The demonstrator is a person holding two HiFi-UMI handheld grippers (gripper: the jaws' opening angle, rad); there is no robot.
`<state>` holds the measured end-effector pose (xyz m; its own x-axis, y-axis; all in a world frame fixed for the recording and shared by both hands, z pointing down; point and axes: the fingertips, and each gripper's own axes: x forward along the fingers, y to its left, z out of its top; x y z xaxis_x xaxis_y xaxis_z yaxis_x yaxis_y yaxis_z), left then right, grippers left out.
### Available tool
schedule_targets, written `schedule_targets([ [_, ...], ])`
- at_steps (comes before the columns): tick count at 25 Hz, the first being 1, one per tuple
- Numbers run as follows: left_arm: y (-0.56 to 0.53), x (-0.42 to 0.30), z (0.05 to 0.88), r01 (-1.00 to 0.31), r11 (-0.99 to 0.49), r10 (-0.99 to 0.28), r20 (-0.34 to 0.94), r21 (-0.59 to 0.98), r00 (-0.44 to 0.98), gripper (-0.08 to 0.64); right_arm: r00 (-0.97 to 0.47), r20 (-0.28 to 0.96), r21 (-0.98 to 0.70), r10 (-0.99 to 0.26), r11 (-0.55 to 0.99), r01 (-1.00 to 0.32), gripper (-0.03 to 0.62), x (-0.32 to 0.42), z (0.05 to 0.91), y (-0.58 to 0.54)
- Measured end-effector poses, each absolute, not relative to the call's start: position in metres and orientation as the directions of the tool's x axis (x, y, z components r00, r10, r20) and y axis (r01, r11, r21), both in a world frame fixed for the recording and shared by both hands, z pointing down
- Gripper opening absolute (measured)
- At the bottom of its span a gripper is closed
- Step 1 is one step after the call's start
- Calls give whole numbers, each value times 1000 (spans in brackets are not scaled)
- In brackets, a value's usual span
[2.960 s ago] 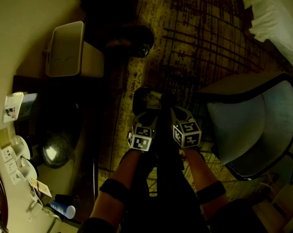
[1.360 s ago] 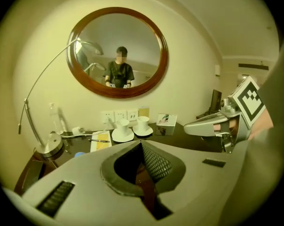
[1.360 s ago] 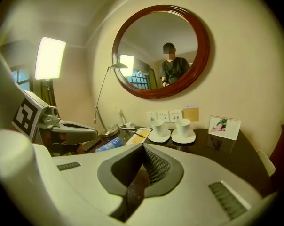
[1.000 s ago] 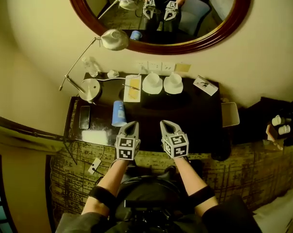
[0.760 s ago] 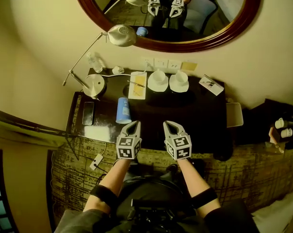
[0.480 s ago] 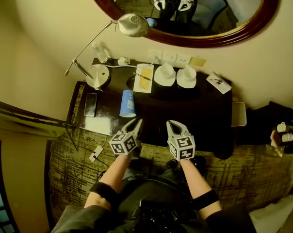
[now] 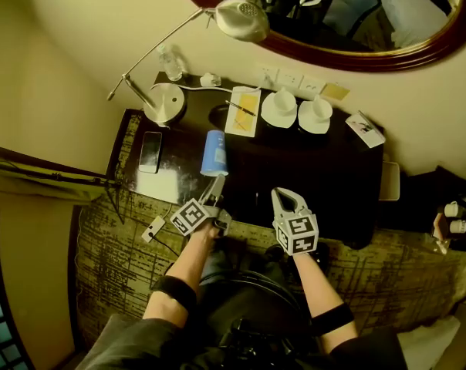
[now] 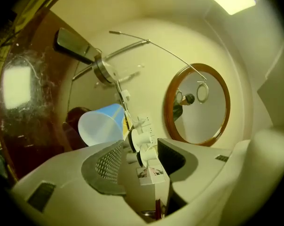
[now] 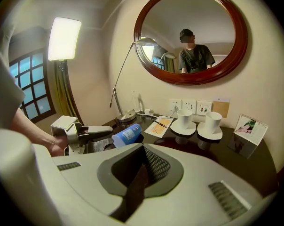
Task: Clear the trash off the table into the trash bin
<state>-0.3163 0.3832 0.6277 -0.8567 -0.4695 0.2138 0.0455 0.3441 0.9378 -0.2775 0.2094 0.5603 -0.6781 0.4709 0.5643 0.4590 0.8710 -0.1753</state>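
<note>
One blue cup (image 7: 214, 153) lies on its side on the dark table (image 7: 325, 177) under an oval wall mirror (image 7: 418, 49), just ahead of the left gripper (image 7: 216, 185), whose empty jaws have just been opening wide; the right gripper (image 7: 282, 197) is closed and empty.

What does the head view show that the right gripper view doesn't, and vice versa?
Head view only: a phone flat at the table's left end, and a pale trash bin past its right end. Right gripper view only: the window, the lit floor lamp, and the person's upper body reflected in the mirror. Both: the blue cup lying on its side, two white cups on saucers, the notepad, and the left hand-held gripper, whose jaws have just been opening with nothing between them.
</note>
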Motion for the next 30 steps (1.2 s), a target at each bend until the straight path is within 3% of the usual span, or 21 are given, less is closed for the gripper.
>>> schedule_targets([
  [4,387,-331,646,78,310,-458,220,948,-861,247,-675,578,-167,458,877,452,0,-280,567,211],
  [16,401,-371,661,119,367,-409,275,922,-870,243,-696,586,-154,415,900,407,0,-280,575,205],
  [21,405,-373,663,131,423,-393,312,897,-865,10,-694,593,-159,409,904,397,0,-280,577,205],
  [30,403,-376,650,93,446,-414,297,890,-860,0,-701,584,-163,410,905,394,0,-280,574,206],
])
